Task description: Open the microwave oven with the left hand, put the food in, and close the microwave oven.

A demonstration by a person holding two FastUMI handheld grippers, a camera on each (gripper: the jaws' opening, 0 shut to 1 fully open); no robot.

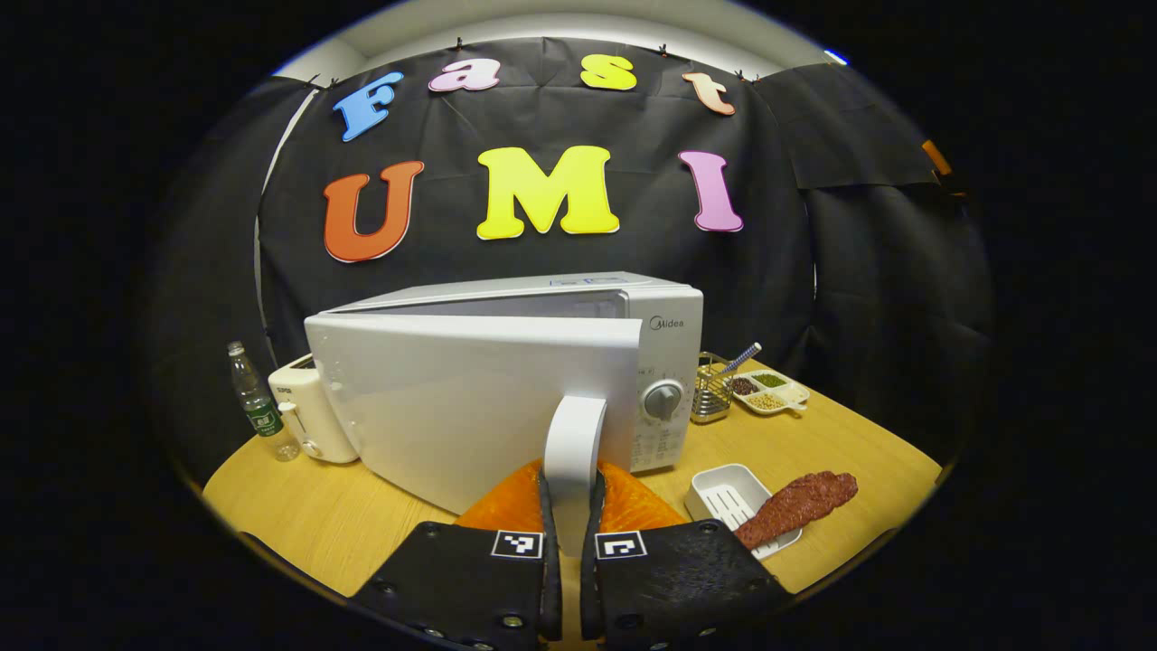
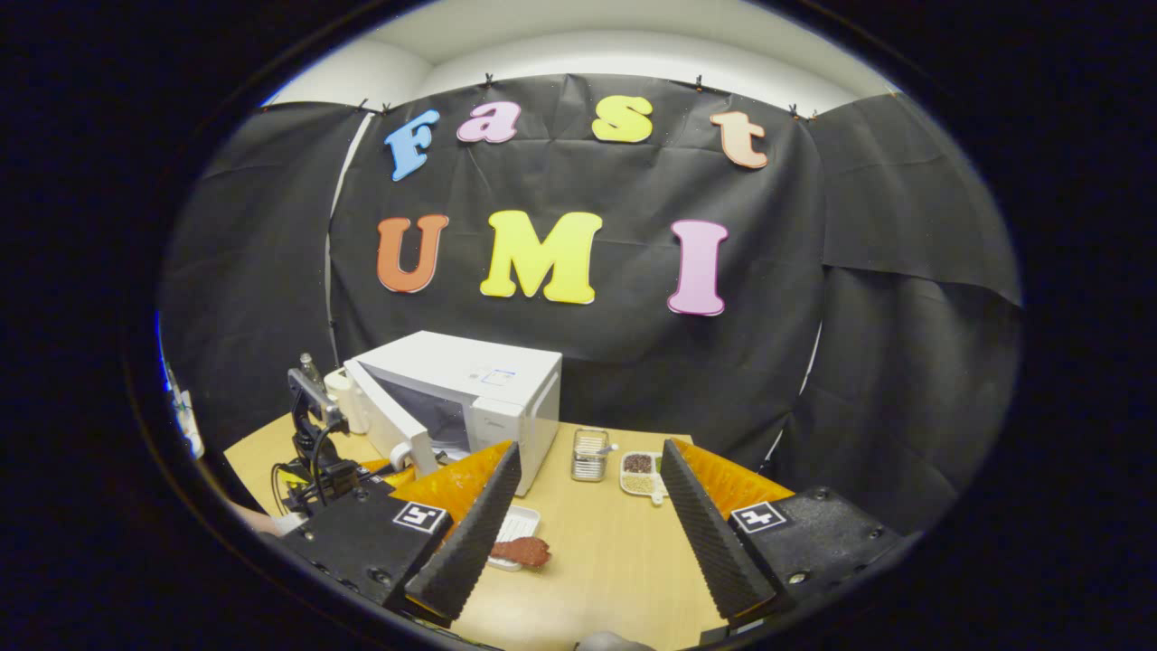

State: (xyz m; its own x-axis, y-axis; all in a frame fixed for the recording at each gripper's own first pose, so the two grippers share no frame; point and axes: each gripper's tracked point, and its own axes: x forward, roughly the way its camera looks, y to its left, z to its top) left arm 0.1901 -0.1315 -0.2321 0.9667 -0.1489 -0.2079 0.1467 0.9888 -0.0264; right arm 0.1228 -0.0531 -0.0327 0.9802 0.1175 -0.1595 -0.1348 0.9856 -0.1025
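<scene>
Left gripper view: the left claw [image 1: 569, 506] is pinching the white vertical door handle [image 1: 575, 443] of a white microwave oven [image 1: 664, 312], one dark finger pressed on each side of it. The microwave door [image 1: 452, 407] stands partly swung out from the oven body and faces the camera. The oven sits on a wooden counter [image 1: 859, 452]. To the right of the claw, near the counter's front edge, a reddish-brown slab of food [image 1: 800, 506] lies across a small white tray [image 1: 728, 497], hanging over its right rim. Behind it, beside the oven's control panel, stand a wire holder [image 1: 711, 389] with a utensil in it and a white divided dish [image 1: 771, 391] of beans and grains. Left of the oven are a white toaster [image 1: 307, 411] and a clear plastic bottle [image 1: 258, 402].

Right gripper view: the right claw [image 2: 587, 520] is spread wide with nothing between its fingers, raised above the counter [image 2: 597, 561]. The food [image 2: 522, 550] on its tray [image 2: 515, 529] lies just past the tip of the finger on the left of this view. Farther off, the left claw [image 2: 398, 466] grips the handle of the open oven door [image 2: 398, 420].
</scene>
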